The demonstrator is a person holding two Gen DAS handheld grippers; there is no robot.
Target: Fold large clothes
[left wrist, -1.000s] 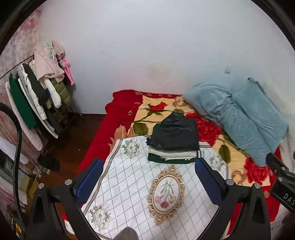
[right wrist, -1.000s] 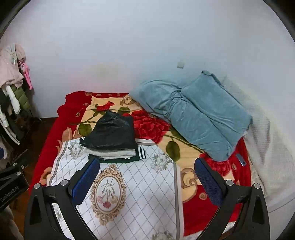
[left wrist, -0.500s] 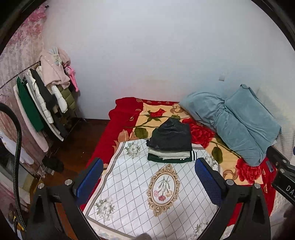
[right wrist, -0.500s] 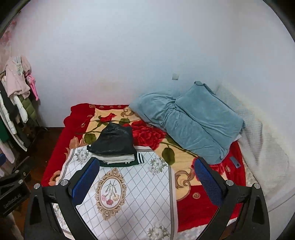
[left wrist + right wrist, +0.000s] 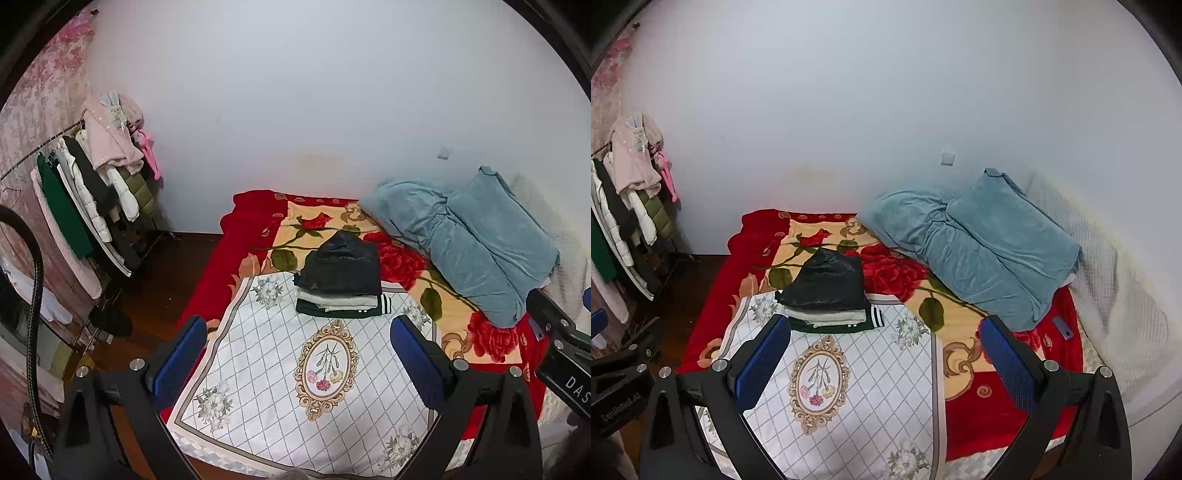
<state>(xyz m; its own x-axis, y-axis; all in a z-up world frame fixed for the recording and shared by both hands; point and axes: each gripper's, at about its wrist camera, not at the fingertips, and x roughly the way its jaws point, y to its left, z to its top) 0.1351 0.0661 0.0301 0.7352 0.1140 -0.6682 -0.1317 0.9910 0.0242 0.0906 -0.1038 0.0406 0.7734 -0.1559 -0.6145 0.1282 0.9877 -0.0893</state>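
Stack's [image 5: 340, 280] lower garments hidden — clothes rack [image 5: 74, 206] cut off.

A plain white plastered wall [image 5: 849, 110] is seen behind a bed covered by a red and cream rose-patterned blanket [image 5: 258, 221]. A white diamond-checked floral sheet [image 5: 266, 369] is spread over its near part, and a folded blue-grey velvet quilt [image 5: 979, 251] is laid against the wall. A dark brown wooden floor [image 5: 166, 269] is seen at the left, where a metal clothes rack hung with coats [image 5: 74, 199] is stood before pink floral wallpaper [image 5: 48, 92].
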